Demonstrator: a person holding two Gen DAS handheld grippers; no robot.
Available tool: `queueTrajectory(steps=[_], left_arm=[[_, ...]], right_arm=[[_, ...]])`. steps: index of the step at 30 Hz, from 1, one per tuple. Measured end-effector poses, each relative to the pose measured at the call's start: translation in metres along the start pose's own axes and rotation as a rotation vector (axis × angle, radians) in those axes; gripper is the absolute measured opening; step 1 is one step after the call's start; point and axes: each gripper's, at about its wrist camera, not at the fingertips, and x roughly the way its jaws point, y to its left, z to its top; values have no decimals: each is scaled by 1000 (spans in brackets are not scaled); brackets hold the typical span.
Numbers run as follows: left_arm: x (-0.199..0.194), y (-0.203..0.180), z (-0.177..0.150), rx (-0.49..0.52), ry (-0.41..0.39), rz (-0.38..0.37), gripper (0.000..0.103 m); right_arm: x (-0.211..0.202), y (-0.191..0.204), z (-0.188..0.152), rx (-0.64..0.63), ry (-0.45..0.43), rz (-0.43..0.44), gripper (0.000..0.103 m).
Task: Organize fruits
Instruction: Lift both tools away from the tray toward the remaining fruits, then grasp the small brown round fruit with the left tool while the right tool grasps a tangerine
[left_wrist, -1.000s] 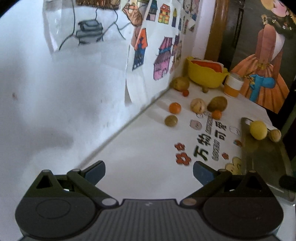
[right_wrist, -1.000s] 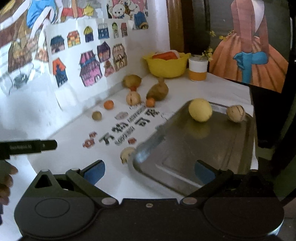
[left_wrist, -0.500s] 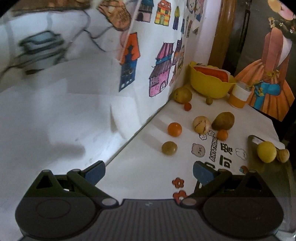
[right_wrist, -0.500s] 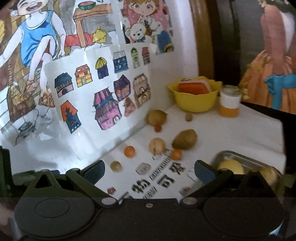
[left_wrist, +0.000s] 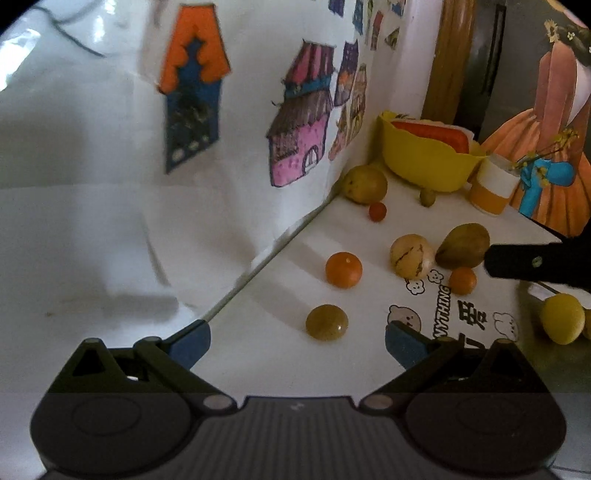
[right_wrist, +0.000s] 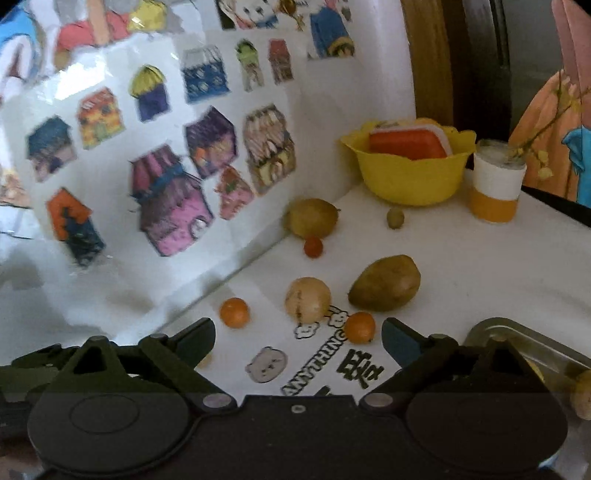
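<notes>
Several fruits lie on the white table. In the left wrist view a brownish-green round fruit (left_wrist: 326, 322) sits just ahead of my open left gripper (left_wrist: 297, 339), with an orange (left_wrist: 343, 269) beyond it. A striped pale fruit (left_wrist: 412, 256), a brown pear-shaped fruit (left_wrist: 463, 245) and a small orange (left_wrist: 462, 280) lie further right. A yellow fruit (left_wrist: 561, 318) rests on the metal tray at the right edge. My right gripper (right_wrist: 298, 341) is open above the table print, near a small orange (right_wrist: 359, 326), the pale fruit (right_wrist: 307, 298) and the tray (right_wrist: 532, 338).
A yellow bowl (right_wrist: 408, 176) holding an orange-and-white item and a white-and-orange cup (right_wrist: 495, 185) stand at the back. A large fruit (right_wrist: 312, 218), a red tomato (right_wrist: 313, 246) and a small green fruit (right_wrist: 395, 217) lie near the wall (right_wrist: 110, 240) with house drawings on the left.
Both grippers have moved forward toward the fruits. The left one has closed in on the brownish-green fruit; the right one has swung off the tray toward the table middle. Both stayed open.
</notes>
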Motion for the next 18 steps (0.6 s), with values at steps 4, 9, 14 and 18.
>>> queueTrajectory(steps=[4, 9, 14, 18], left_arm=[[13, -6, 0, -1, -2, 16, 102], [24, -14, 0, -2, 2, 20, 97], [28, -20, -1, 1, 3, 24, 91], [31, -23, -2, 5, 9, 37, 83]], right_arm=[[21, -5, -1, -28, 19, -48, 91], [44, -16, -2, -19, 42, -76, 83], [63, -22, -5, -4, 62, -105, 71], [72, -23, -9, 2, 75, -120, 62]])
